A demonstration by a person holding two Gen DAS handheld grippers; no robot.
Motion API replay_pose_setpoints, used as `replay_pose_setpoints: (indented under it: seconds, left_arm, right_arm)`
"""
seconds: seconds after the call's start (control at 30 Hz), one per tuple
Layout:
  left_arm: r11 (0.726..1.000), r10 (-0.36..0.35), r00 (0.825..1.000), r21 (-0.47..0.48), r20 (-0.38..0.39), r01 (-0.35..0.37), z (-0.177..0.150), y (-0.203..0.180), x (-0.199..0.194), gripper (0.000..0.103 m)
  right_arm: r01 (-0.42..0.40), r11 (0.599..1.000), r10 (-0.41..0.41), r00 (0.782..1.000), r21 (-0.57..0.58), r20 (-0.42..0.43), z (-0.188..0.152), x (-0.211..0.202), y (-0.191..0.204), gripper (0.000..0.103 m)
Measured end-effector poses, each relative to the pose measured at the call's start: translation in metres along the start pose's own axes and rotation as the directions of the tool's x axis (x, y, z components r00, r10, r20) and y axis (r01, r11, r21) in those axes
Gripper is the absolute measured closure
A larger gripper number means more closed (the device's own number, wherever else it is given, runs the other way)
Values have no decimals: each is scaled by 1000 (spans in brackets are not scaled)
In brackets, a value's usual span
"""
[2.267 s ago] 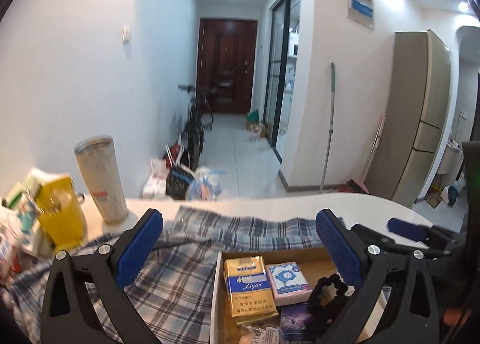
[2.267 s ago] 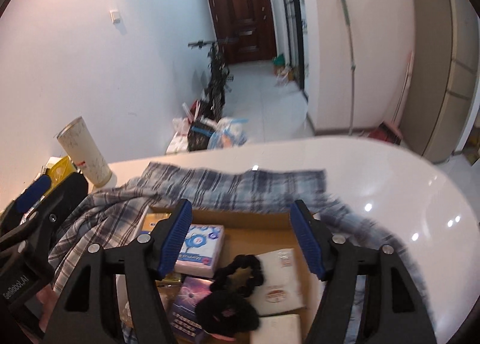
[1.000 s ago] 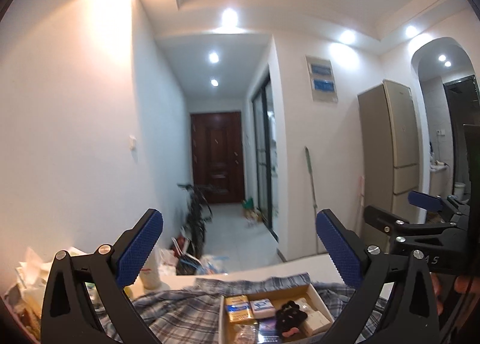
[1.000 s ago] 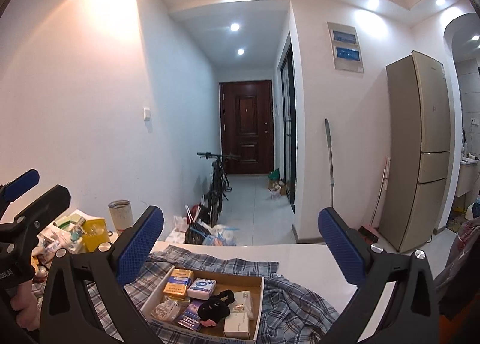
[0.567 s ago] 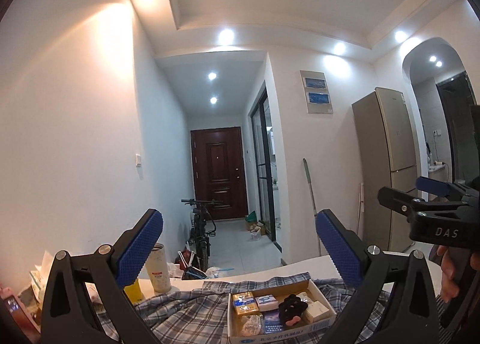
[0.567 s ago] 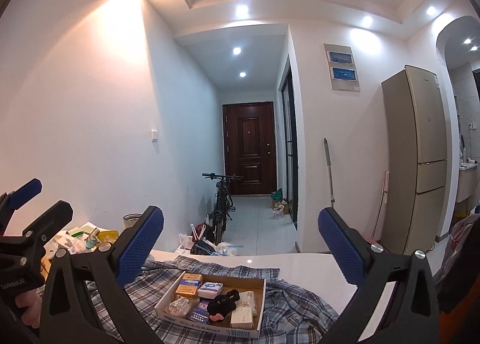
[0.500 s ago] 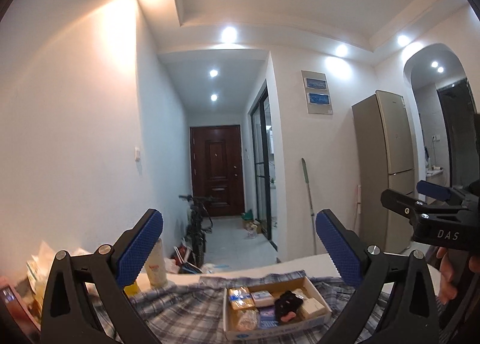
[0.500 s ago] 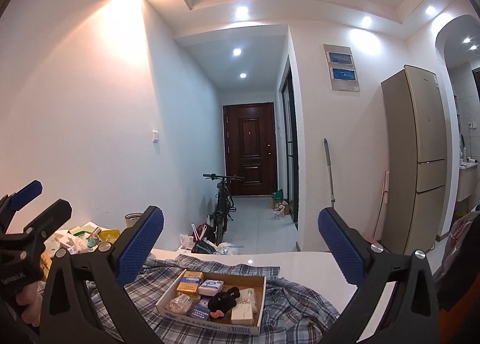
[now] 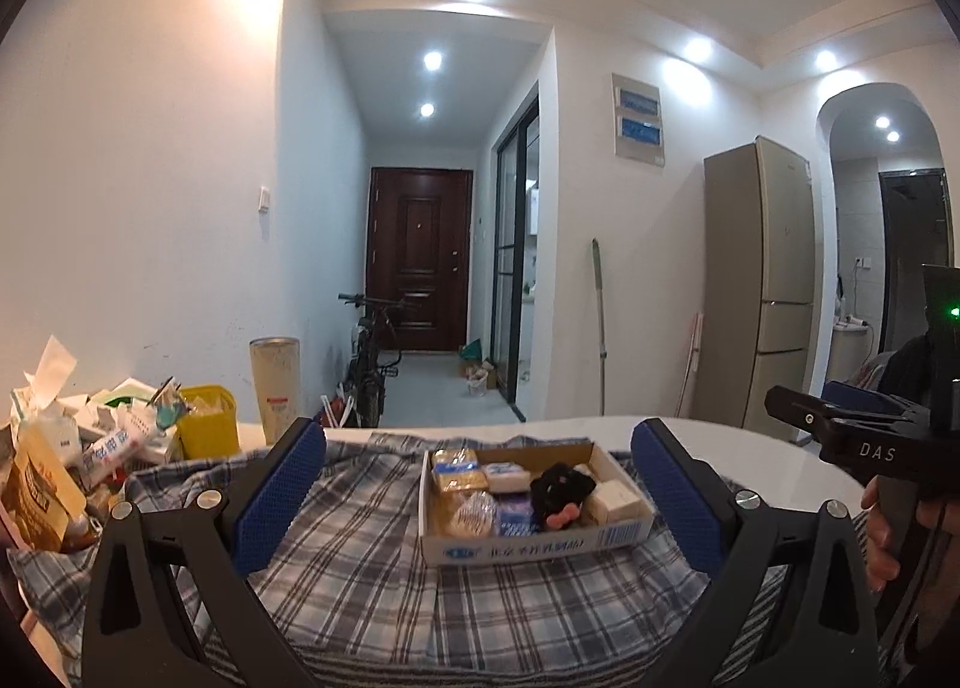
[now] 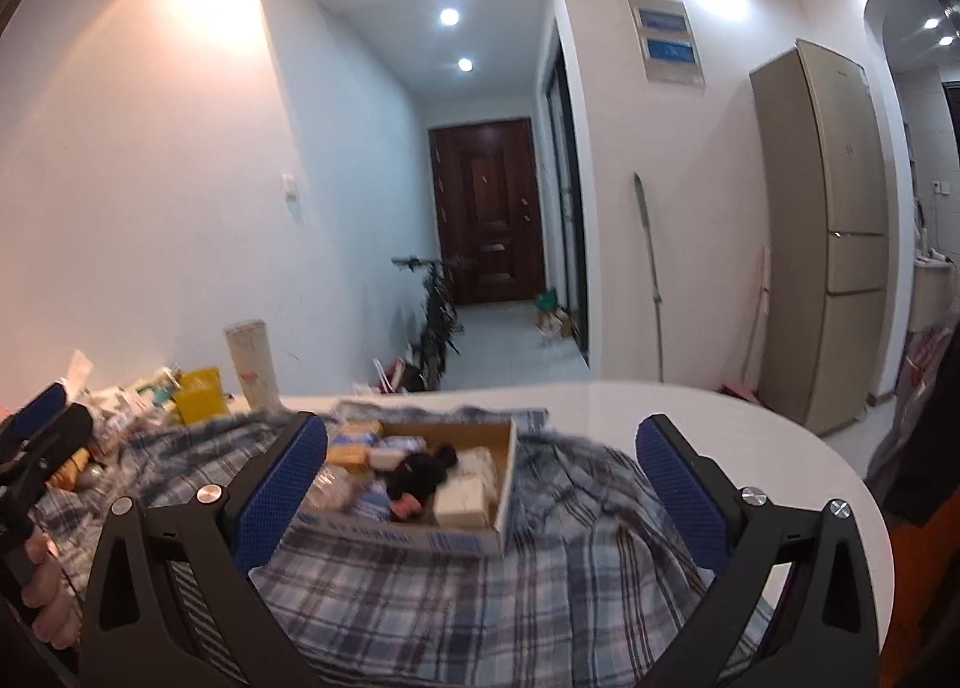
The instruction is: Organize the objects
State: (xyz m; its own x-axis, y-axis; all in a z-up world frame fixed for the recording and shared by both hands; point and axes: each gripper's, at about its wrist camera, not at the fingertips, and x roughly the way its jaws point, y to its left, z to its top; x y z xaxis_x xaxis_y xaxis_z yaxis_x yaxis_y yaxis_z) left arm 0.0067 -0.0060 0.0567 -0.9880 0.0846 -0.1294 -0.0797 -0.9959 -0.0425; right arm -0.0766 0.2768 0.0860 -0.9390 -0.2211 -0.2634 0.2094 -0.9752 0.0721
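A shallow cardboard box (image 9: 621,538) (image 10: 504,484) sits on a blue plaid cloth (image 9: 360,568) (image 10: 570,568) on the white table. It holds a yellow pack (image 9: 456,472), small white boxes (image 9: 612,499), a blue packet and a black hair scrunchie (image 9: 561,487) (image 10: 420,472). My left gripper (image 9: 474,490) is open and empty, held back from the box. My right gripper (image 10: 480,484) is open and empty, also short of the box. The right gripper's body shows at the right edge of the left wrist view (image 9: 864,442).
A clutter of packets (image 9: 90,448), a yellow container (image 9: 207,424) and a tall tumbler (image 9: 275,388) stand at the table's left. The white table edge (image 10: 750,424) curves on the right. Beyond are a hallway, a bicycle (image 9: 372,364) and a fridge (image 9: 762,292).
Both grippers have tilted down and come closer to the table. The box looks larger now. Both stay open and empty.
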Motion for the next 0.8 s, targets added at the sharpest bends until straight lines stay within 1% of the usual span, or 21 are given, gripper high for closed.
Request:
replay_pose_setpoints:
  seconds: [0.07, 0.13, 0.23, 0.33, 0.43, 0.57, 0.63, 0.7, 0.8]
  left_arm:
    - [1000, 15, 1000, -2, -16, -15, -8, -3, 7, 0]
    - [1000, 13, 999, -10, -33, -13, -17, -1, 12, 0]
    - [1000, 8, 999, -18, -53, -9, -28, -1, 18, 0]
    - [1000, 25, 998, -11, -59, -25, -33, -1, 24, 0]
    - [1000, 21, 998, -8, -62, -21, -38, -3, 27, 0]
    - [999, 44, 997, -2, -67, -44, -45, -3, 29, 0]
    - [998, 56, 996, -19, -66, -57, -45, 0, 30, 0]
    - [998, 53, 996, -39, -66, -56, -46, 4, 30, 0]
    - [996, 69, 995, -46, -67, -73, -47, 6, 31, 0]
  right_arm:
    - [23, 1000, -23, 1000, -17, -15, -9, 4, -1, 0]
    - [27, 999, -27, 999, -31, -22, -17, 5, -3, 0]
    - [2, 999, -2, 1000, -32, -17, -28, 4, -4, 0]
    - [-25, 999, 25, 1000, -35, 13, -36, 3, -4, 0]
    - [-33, 998, 35, 999, -45, 36, -40, 4, -3, 0]
    - [-49, 998, 51, 998, -43, 28, -43, 8, -3, 0]
    - [-34, 998, 35, 999, -45, 22, -44, 9, -2, 0]
    - [-5, 998, 6, 1000, -55, 6, -46, 13, 0, 0]
    - [11, 998, -12, 1000, -66, -17, -49, 16, 1, 0]
